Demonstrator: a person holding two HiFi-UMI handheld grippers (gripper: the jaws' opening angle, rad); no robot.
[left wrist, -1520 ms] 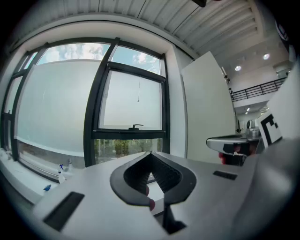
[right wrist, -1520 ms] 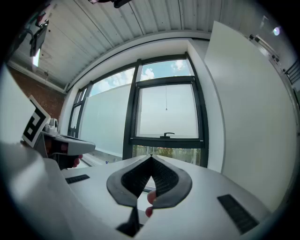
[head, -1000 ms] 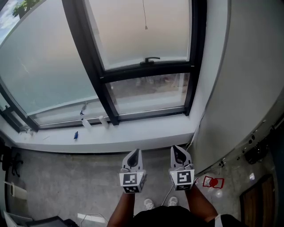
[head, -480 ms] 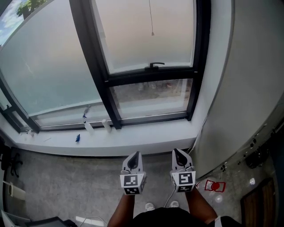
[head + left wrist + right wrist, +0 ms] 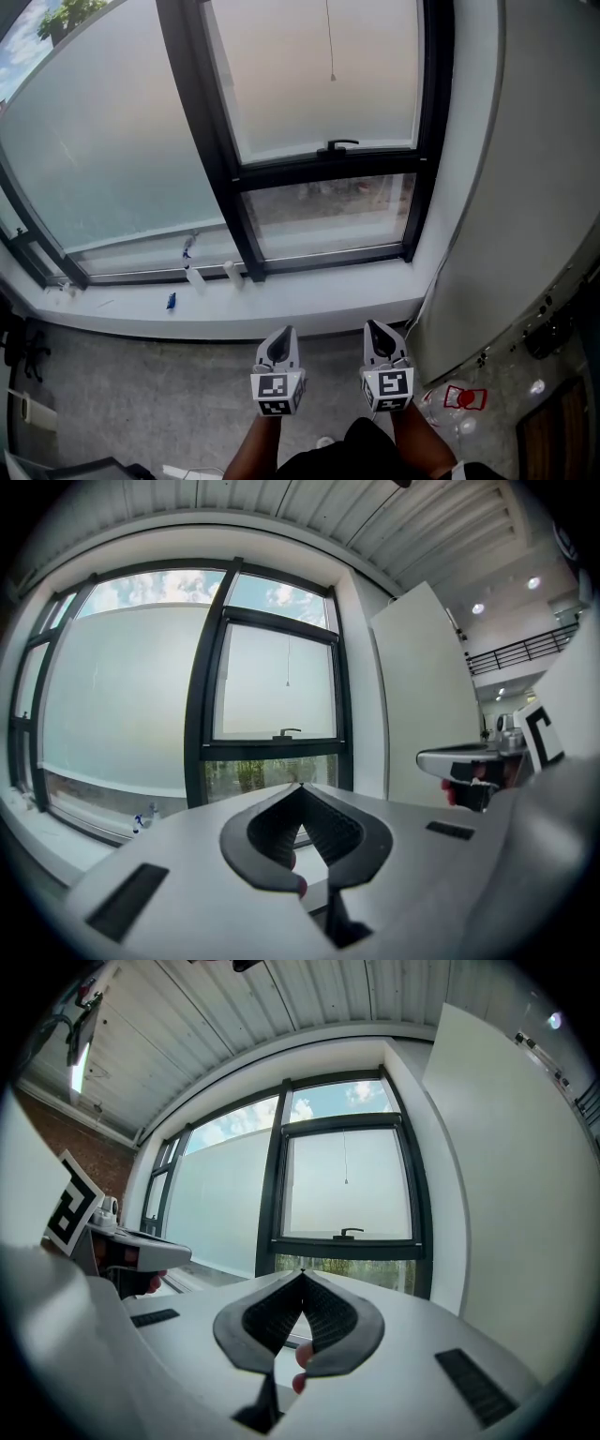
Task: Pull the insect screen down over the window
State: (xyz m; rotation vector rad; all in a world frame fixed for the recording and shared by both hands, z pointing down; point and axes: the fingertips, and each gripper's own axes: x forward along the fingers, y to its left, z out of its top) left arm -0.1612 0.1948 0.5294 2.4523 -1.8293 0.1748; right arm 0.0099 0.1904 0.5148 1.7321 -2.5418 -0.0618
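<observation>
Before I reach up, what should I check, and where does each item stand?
1. Left tool empty, jaws closed: ok.
2. Right tool empty, jaws closed: ok.
3. Pull cord in sight, hanging free: ok.
4. Tools near the cord: not ok, both held low.
5. Lower pane covered: not ok, looks uncovered.
6. Sill bottles clear of the path: ok, off to the left.

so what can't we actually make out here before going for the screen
Cord: the head view's top edge cuts off where it starts.
Small items on the sill: head view, too small to name.
Red and white thing on the floor: head view, too small to name.
Lower pane: left gripper view, its bottom edge is behind the shut left gripper.
</observation>
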